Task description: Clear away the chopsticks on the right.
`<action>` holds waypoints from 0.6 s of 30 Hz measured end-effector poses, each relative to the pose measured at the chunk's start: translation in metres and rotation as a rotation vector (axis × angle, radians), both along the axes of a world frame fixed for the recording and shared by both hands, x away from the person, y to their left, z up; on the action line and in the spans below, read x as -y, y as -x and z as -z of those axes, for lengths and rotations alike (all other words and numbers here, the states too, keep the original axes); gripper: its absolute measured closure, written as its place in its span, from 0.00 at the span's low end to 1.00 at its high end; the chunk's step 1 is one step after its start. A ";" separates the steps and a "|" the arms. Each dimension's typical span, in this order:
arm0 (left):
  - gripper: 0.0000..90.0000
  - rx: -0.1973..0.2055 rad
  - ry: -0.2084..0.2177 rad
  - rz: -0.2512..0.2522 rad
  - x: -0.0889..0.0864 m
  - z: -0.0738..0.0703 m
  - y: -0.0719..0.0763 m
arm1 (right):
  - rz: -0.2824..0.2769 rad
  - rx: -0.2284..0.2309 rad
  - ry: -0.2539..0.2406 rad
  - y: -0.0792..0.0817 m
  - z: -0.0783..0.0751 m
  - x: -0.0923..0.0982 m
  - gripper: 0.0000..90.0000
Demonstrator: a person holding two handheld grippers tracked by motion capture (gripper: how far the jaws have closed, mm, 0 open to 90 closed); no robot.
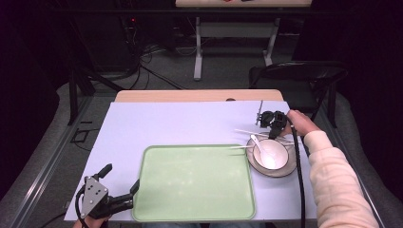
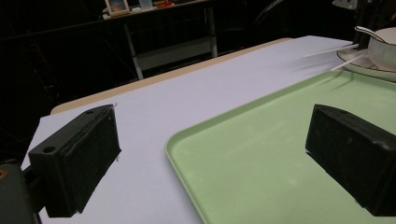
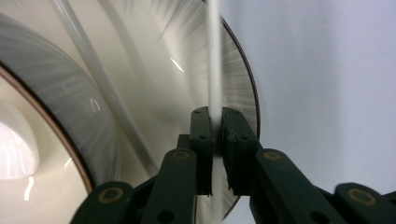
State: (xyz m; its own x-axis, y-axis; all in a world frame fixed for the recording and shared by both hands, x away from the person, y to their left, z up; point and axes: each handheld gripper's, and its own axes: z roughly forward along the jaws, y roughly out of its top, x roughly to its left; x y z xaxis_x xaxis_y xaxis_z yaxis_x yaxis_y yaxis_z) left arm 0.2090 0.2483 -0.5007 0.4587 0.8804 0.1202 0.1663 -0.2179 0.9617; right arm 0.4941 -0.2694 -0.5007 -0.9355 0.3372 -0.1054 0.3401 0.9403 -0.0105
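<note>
At the lower left of the high view, the left hand-held gripper [image 1: 121, 179] rests on the worktop [image 1: 190, 121] with its jaws spread wide and nothing between them; one jaw reaches over the near left corner of the green tray [image 1: 195, 183]. At the tray's right edge, a white bowl [image 1: 271, 154] with a spoon [image 1: 256, 141] in it sits on a plate [image 1: 289, 170]. Just beyond the bowl, the right hand-held gripper [image 1: 271, 133] points down, its jaws pinched tight on a thin white chopstick [image 3: 213, 56] lying across the plate's rim. A second chopstick [image 3: 100, 79] lies beside it, nearer the bowl. A dark chair [image 1: 304, 76] stands farther back, at the upper right.
</note>
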 end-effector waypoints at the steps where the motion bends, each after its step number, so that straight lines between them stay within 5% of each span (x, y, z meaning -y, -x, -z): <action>1: 0.03 0.000 0.000 0.001 0.000 0.000 0.000 | 0.005 0.002 0.003 0.000 0.000 0.000 0.94; 13: 0.03 0.003 -0.002 0.002 0.000 0.000 0.000 | 0.002 0.063 0.030 0.006 -0.018 -0.001 0.94; 18: 0.03 0.002 -0.004 0.003 0.001 0.000 0.000 | 0.050 0.085 -0.012 0.012 -0.032 -0.004 0.94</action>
State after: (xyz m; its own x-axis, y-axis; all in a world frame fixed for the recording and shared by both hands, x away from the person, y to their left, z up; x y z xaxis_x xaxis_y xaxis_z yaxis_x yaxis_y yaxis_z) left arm 0.2089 0.2475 -0.5005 0.4615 0.8783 0.1249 0.1637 -0.2227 0.9611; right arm 0.4823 -0.2650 -0.4686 -0.9052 0.3854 -0.1791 0.3862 0.9219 0.0319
